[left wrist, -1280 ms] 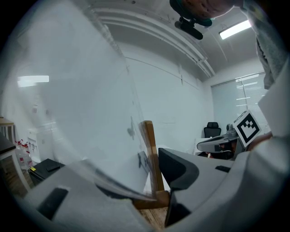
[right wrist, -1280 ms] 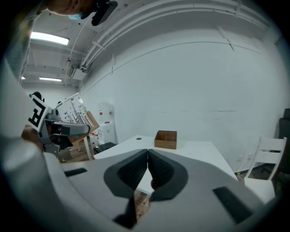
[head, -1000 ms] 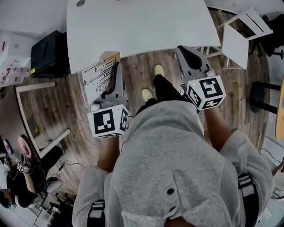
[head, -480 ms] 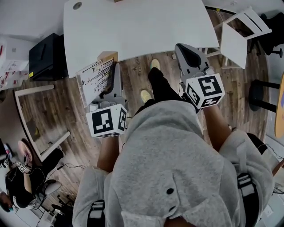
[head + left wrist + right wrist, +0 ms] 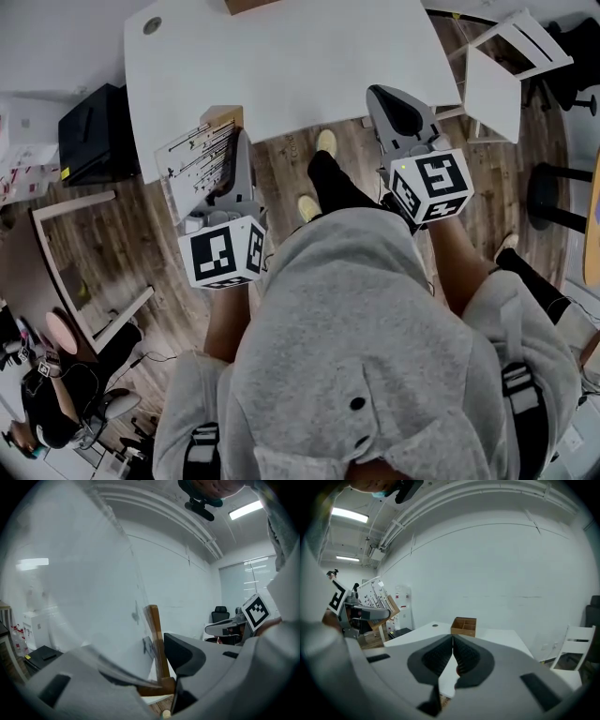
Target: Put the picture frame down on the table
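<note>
The picture frame, wood-edged with a white sheet of black marks, stands tilted beside the near left edge of the white table. My left gripper is shut on its lower corner. In the left gripper view the wooden frame edge sits between the jaws of the left gripper, and the pale pane fills the left. My right gripper hangs at the table's near right edge, shut and empty. The right gripper shows its pads meeting, with the picture frame off to the left.
A wooden compartment box stands on the table's far side. A white chair and a dark stool are at the right. A black case and a white stand sit on the wood floor at the left, where a person is seated.
Both grippers and the person's feet have moved closer to the table. The frame's top now overlaps the table's near edge. Neither grip has changed.
</note>
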The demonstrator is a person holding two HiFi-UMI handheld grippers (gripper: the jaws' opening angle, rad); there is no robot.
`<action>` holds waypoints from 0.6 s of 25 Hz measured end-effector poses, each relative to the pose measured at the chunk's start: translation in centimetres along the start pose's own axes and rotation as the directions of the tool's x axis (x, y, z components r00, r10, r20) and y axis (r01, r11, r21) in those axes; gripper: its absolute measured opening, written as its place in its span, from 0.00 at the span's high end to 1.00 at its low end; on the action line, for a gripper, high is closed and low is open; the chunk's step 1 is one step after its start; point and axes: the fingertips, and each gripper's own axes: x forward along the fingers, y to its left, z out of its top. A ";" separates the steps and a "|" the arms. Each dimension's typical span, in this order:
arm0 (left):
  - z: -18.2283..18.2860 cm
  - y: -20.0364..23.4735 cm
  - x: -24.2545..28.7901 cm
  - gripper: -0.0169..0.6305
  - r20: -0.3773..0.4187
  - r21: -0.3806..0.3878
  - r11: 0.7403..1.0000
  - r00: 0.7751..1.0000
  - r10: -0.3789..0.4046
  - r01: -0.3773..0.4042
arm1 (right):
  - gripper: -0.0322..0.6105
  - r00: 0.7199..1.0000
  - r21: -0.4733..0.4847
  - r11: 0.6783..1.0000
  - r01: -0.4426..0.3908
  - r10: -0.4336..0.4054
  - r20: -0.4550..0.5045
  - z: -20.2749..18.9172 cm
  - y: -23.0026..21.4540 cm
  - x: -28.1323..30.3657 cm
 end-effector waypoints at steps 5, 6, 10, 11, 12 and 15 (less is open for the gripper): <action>-0.2 0.0 -0.2 0.68 0.003 0.005 1.000 1.000 0.001 -0.001 | 0.91 1.000 0.003 1.000 0.000 0.000 -0.001 -0.6 0.2 -0.2; -0.2 0.0 0.0 0.68 -0.001 0.004 1.000 1.000 0.002 -0.002 | 0.91 1.000 0.006 1.000 0.000 0.000 -0.003 -0.6 0.0 0.1; -0.2 1.1 4.6 0.68 -0.033 -0.001 1.000 0.999 0.008 -0.008 | 0.91 1.000 0.019 1.000 -0.015 0.015 -0.024 -0.1 -2.5 4.1; -0.1 1.4 5.9 0.68 -0.040 -0.004 1.000 0.999 0.010 -0.010 | 0.91 0.999 0.021 1.000 -0.018 0.019 -0.030 0.0 -3.2 5.3; -0.2 1.7 7.0 0.68 -0.045 -0.007 1.000 0.999 0.011 -0.012 | 0.91 0.999 0.022 1.000 -0.020 0.021 -0.035 0.1 -3.8 6.2; -0.3 2.0 8.5 0.68 -0.056 -0.008 1.000 0.998 0.014 -0.015 | 0.91 0.999 0.024 0.999 -0.025 0.026 -0.042 0.3 -4.7 7.4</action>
